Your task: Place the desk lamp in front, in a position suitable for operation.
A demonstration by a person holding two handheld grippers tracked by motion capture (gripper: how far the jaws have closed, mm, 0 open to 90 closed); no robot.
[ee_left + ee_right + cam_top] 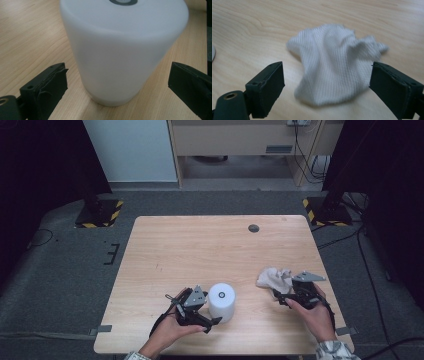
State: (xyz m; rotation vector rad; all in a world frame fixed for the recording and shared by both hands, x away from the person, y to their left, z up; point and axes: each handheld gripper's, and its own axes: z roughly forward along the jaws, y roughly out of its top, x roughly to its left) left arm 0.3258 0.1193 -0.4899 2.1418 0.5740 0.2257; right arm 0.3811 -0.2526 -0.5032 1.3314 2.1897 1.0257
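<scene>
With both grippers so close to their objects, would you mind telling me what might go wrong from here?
1. The left gripper straddles the tall white cylinder low near its base with jaws open; an uneven close could tip or push it.
2. The right gripper is open around the crumpled white cloth; it may pinch just one fold, or scrape the table.

The wooden worktop point(200, 245) has a small dark round cap point(253, 228) near its far edge. Two stand feet with yellow and black stripes (one left point(99, 213), one right point(327, 211)) sit on the grey floor point(65, 270).
</scene>
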